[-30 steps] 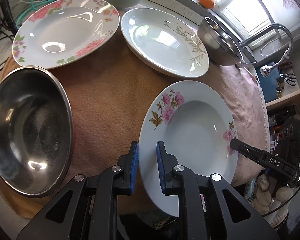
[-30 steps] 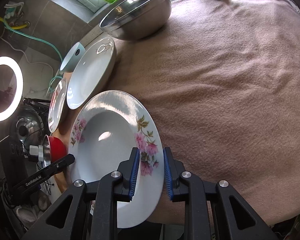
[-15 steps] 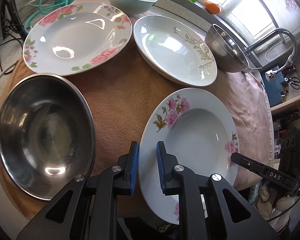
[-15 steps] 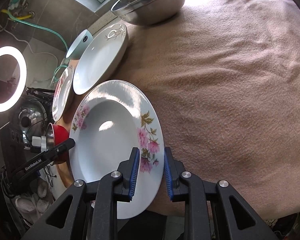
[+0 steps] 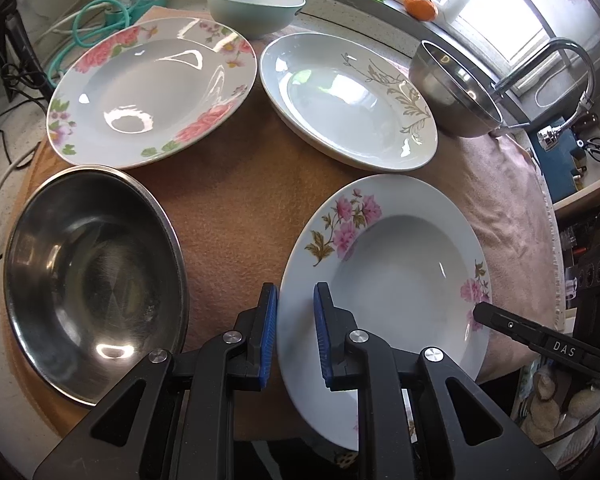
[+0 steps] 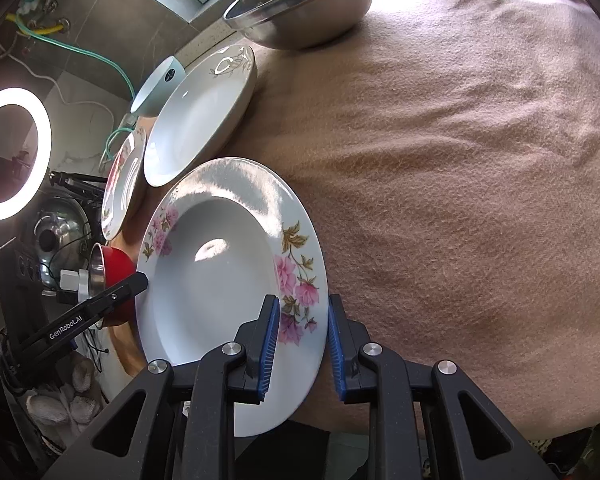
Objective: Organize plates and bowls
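pink-flower plate (image 5: 400, 264) | glazed, stiff, breakable, likely slippery | clamped at opposite rims by left gripper (image 5: 296, 336) and right gripper (image 6: 300, 344) | just beside gold-leaf plate (image 5: 348, 100)

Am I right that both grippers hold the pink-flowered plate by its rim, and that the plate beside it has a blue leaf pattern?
Not quite: the leaf pattern on the neighbouring plate is gold, as the left wrist view shows. Both the left gripper and right gripper do hold the pink-flowered plate by its rim.

— Where's everything sitting?
— All on the cloth (image 5: 240, 200). Nearest plate (image 5: 400, 264) at the front edge; steel bowl (image 5: 92, 276) to its left.
— And behind?
— Two plates, rose plate (image 5: 152, 88) left, leaf plate (image 5: 348, 100) right; small bowl (image 5: 256, 4) behind them, steel basin (image 5: 456, 92) far right.
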A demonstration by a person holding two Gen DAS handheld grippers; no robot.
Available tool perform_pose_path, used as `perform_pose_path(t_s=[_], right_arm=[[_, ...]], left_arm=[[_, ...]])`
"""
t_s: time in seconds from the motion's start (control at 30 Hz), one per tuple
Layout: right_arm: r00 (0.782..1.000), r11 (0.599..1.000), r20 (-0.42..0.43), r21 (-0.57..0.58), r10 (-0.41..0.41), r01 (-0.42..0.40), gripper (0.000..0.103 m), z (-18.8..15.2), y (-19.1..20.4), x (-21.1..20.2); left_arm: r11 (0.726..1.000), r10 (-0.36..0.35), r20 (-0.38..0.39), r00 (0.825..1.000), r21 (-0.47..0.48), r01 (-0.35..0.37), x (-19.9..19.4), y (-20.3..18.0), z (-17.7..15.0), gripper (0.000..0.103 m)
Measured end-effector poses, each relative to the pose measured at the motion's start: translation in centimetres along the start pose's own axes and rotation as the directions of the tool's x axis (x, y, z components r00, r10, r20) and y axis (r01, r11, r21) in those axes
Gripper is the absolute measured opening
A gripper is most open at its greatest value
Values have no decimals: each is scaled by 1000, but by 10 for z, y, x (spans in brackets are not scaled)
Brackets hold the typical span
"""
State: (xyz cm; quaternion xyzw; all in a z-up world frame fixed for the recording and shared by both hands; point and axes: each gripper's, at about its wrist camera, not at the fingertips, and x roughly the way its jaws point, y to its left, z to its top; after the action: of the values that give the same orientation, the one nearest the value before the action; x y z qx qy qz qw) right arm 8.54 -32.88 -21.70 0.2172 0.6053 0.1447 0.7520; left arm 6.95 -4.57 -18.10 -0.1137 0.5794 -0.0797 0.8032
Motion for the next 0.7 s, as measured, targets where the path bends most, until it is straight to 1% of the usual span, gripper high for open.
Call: perform_pose_path(t_s=[0.3,0.7], right_arm=[[1000,1000,0,2,1,-1,22,0,0,0],[998,1000,58,-16,-22,23,23,-1,3,-25]], left_arm=[[997,52,62,997,46,-55,-11,-8,3,17],[998,44,121,992,28,-48,-38,-6,1,17]])
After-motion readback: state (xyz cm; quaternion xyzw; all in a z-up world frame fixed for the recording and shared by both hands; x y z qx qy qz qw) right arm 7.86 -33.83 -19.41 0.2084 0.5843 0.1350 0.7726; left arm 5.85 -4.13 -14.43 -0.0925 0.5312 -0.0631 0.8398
